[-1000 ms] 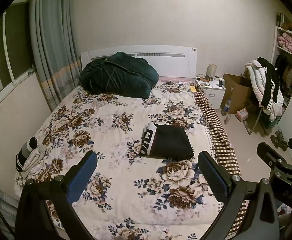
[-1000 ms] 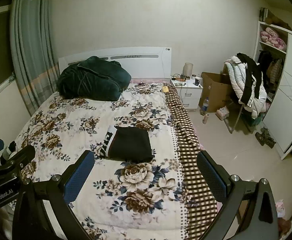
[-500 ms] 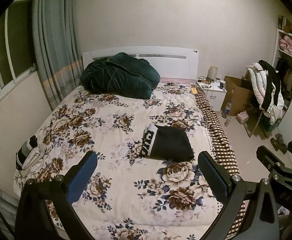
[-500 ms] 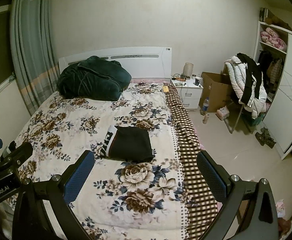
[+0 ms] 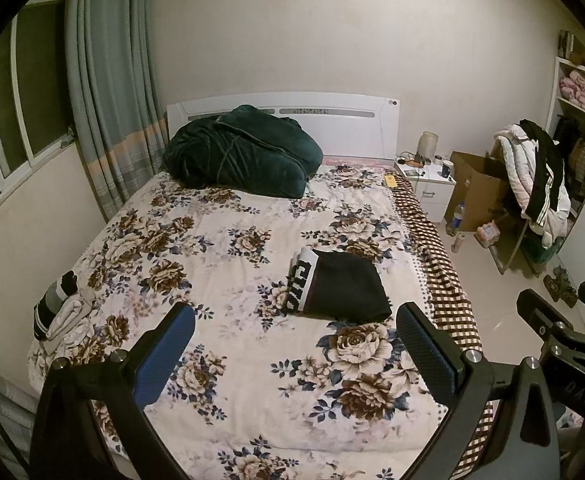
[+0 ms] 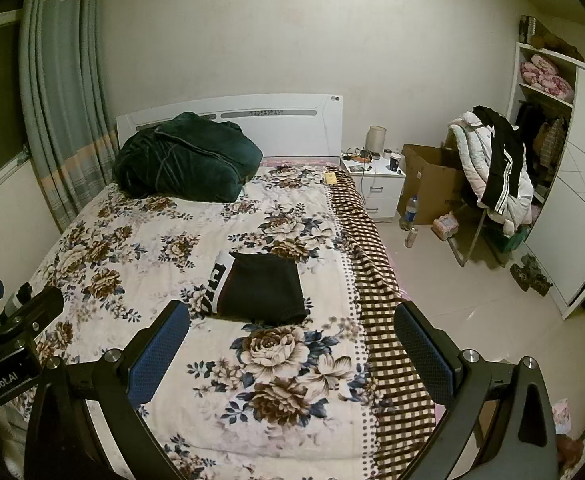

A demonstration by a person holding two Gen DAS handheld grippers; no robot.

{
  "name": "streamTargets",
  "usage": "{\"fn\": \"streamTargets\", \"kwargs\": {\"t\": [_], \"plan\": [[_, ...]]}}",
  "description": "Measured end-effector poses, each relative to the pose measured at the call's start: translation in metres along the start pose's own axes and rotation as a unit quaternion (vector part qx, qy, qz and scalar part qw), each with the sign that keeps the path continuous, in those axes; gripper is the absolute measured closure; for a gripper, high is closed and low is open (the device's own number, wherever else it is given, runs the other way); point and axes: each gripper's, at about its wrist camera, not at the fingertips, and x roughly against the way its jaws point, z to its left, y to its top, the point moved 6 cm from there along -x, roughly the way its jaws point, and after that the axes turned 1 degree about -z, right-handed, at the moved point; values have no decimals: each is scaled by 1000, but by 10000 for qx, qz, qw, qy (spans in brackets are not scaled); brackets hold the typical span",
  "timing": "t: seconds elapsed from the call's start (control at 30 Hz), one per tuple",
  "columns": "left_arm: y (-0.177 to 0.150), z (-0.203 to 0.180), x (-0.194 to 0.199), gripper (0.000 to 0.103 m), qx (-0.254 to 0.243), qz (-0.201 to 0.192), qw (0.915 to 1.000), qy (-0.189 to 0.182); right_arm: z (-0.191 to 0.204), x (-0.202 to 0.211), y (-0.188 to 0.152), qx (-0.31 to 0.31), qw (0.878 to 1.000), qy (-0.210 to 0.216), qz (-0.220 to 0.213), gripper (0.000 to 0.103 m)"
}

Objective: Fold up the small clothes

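Note:
A folded black garment with a white lettered waistband (image 5: 337, 287) lies on the floral bedspread (image 5: 232, 280), right of the middle; it also shows in the right wrist view (image 6: 261, 289). My left gripper (image 5: 294, 354) is open and empty, held above the foot of the bed, short of the garment. My right gripper (image 6: 292, 350) is open and empty beside it, near the bed's right edge. A small pile of rolled clothes (image 5: 58, 312) lies at the bed's left edge.
A dark green blanket bundle (image 5: 240, 152) sits by the white headboard. A brown checked sheet (image 6: 376, 300) hangs on the bed's right side. A nightstand (image 6: 376, 184), cardboard box (image 6: 432, 184) and a chair draped with jackets (image 6: 492, 168) stand on the tiled floor.
Both grippers have drifted slightly back and up from the bed; the view shifts a little. The garment has not moved and both grippers stay open.

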Motion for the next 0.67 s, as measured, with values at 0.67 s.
{"fn": "streamTargets", "kwargs": {"t": [0.67], "plan": [[2, 3, 3, 0, 27, -26, 10000, 49, 0, 0, -2, -15, 10000, 3, -6, 0]]}}
